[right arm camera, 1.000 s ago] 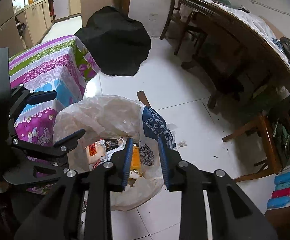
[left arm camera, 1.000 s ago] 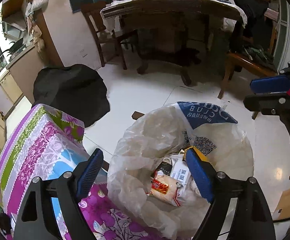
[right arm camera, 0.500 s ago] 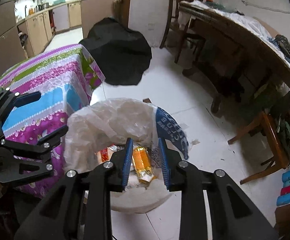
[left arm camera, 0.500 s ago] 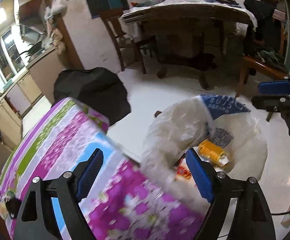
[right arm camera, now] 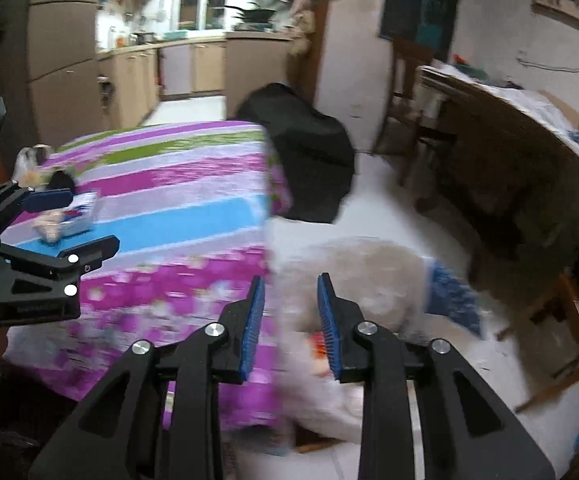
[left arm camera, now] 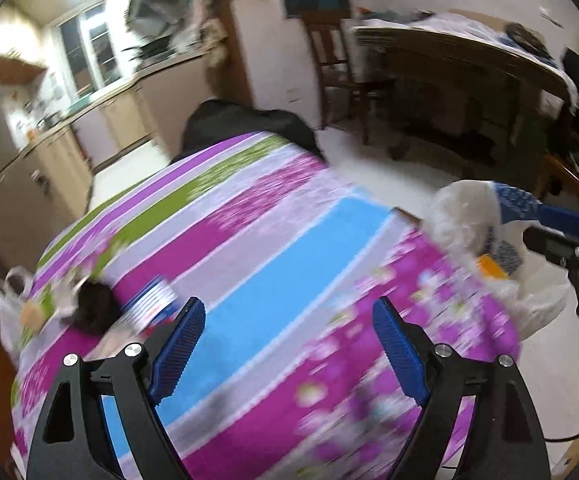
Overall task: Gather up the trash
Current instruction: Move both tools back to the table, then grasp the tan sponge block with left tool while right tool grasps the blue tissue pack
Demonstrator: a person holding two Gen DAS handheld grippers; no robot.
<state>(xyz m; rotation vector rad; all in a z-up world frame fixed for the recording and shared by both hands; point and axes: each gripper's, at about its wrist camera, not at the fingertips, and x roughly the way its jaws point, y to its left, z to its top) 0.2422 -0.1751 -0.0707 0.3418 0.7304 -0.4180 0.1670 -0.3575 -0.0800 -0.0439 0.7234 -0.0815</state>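
The left gripper [left arm camera: 285,344] hangs wide open and empty above the striped tablecloth [left arm camera: 273,248], with the white trash bag [left arm camera: 465,216] off to its right on the floor beside the table. The right gripper [right arm camera: 291,320], its jaws just having spread a little with nothing between them, points over the bag's [right arm camera: 369,276] mouth, near the table's edge.

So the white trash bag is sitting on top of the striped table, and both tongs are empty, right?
Not quite. The right wrist view shows the trash bag on the floor beside the table, not on top of it. The rest holds: the left tongs and right tongs are both empty.
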